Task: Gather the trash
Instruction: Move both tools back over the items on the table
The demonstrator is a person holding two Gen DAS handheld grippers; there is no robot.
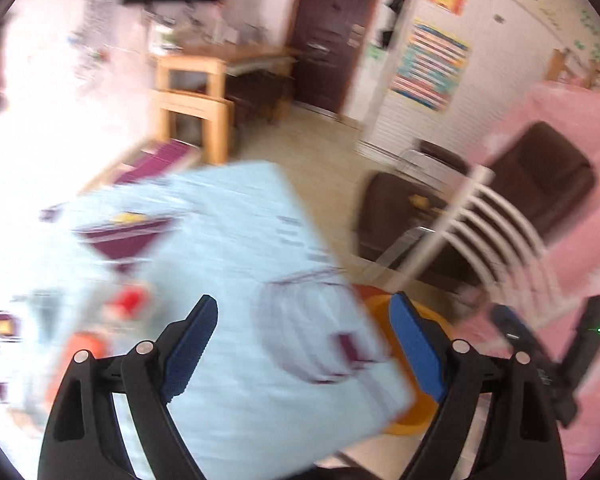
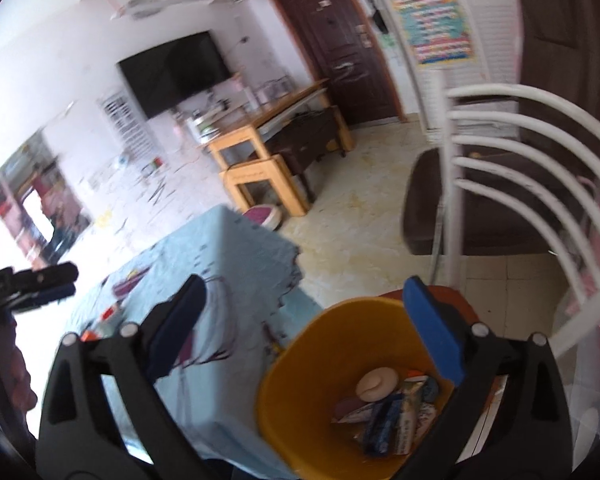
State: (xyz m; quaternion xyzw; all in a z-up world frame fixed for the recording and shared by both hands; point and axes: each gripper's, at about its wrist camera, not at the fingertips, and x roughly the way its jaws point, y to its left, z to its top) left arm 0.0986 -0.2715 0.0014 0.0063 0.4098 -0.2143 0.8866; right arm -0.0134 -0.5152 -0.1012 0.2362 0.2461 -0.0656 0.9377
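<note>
Yellow-orange trash bin [image 2: 300, 396], upright and open-topped on the floor just beside the corner of the table draped in light-blue cloth [image 2: 236, 264]; in the left wrist view only part of its rim shows past the cloth edge. Inside lie a round white lid-like piece [image 2: 377, 385], blue-and-white crumpled wrappers [image 2: 396, 416] and a purple scrap [image 2: 350, 405], heaped at the bottom. Blurred small items, red [image 1: 129, 301] and orange [image 1: 85, 345] among them, lie on the cloth; their kind cannot be told.
</note>
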